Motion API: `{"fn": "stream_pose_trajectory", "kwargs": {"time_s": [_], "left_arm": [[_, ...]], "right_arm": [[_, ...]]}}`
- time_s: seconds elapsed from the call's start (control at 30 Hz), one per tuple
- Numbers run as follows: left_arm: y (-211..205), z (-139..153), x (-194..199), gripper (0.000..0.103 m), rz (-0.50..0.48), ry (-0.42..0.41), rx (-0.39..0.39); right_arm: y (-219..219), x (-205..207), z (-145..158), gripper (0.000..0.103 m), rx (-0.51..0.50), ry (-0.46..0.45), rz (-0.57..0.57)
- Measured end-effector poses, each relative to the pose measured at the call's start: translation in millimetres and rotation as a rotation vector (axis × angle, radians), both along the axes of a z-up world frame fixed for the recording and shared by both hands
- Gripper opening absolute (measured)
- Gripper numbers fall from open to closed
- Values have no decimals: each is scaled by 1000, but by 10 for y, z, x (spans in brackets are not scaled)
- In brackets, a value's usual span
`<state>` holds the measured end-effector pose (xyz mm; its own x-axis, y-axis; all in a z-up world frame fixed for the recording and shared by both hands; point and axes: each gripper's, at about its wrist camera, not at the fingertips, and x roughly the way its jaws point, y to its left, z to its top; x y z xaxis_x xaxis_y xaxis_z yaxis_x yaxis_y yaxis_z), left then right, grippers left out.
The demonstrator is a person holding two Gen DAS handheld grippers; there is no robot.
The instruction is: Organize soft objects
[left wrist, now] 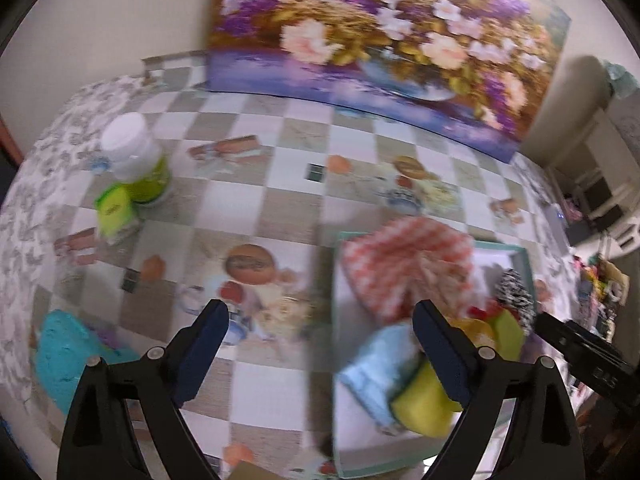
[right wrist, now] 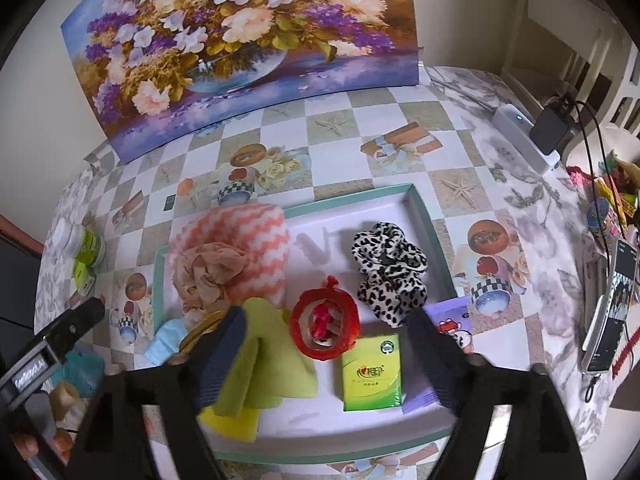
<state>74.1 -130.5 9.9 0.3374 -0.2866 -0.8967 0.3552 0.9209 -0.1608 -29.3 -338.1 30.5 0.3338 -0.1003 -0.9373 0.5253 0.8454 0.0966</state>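
Note:
A shallow teal-rimmed tray [right wrist: 352,196] holds soft things: an orange-and-white zigzag cloth [right wrist: 240,236] with a beige stocking [right wrist: 208,272] on it, a leopard scrunchie [right wrist: 388,268], a red ring-shaped hair tie [right wrist: 324,324], yellow-green cloths [right wrist: 272,364], a green tissue pack [right wrist: 370,372], a purple pack [right wrist: 450,316] and a light blue cloth [right wrist: 166,340]. My right gripper [right wrist: 328,356] is open and empty above the tray's near half. My left gripper [left wrist: 320,348] is open and empty, over the tablecloth at the tray's [left wrist: 335,264] left edge. A teal cloth [left wrist: 64,356] lies on the table left of it.
A flower painting [right wrist: 240,40] leans on the wall at the back. A white-capped green jar [left wrist: 136,160] and a green packet [left wrist: 114,208] stand at the left. A power strip [right wrist: 524,136], phone [right wrist: 612,304] and clutter sit at the right table edge.

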Motion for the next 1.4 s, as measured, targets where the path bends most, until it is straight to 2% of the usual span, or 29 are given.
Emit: {"fn": "stream_pose_trajectory", "kwargs": {"time_s": [0.07, 0.17, 0.4, 0.57, 0.73, 0.83, 0.93, 1.17, 1.4], "left_arm": [[40, 5, 34, 94, 13, -12, 21], [72, 16, 57, 94, 18, -13, 23], [224, 128, 121, 94, 14, 5, -30], [743, 301, 317, 94, 114, -13, -76], [1453, 376, 506, 94, 257, -35, -54], [1823, 416, 556, 94, 330, -35, -74], [2064, 444, 563, 94, 363, -39, -85], [2376, 450, 548, 94, 395, -44, -65], [2435, 432, 546, 94, 396, -37, -68]], "right_arm": [[21, 16, 19, 103, -18, -11, -1], [38, 25, 79, 103, -49, -38, -8], [83, 44, 222, 103, -65, -99, -45], [256, 138, 307, 103, -70, -129, -20], [433, 247, 307, 103, -60, -132, 2], [565, 310, 300, 103, -62, -121, 23], [714, 370, 280, 103, -50, -111, 51], [989, 462, 299, 103, -49, -114, 107], [1128, 500, 293, 103, -55, -106, 133]]}}
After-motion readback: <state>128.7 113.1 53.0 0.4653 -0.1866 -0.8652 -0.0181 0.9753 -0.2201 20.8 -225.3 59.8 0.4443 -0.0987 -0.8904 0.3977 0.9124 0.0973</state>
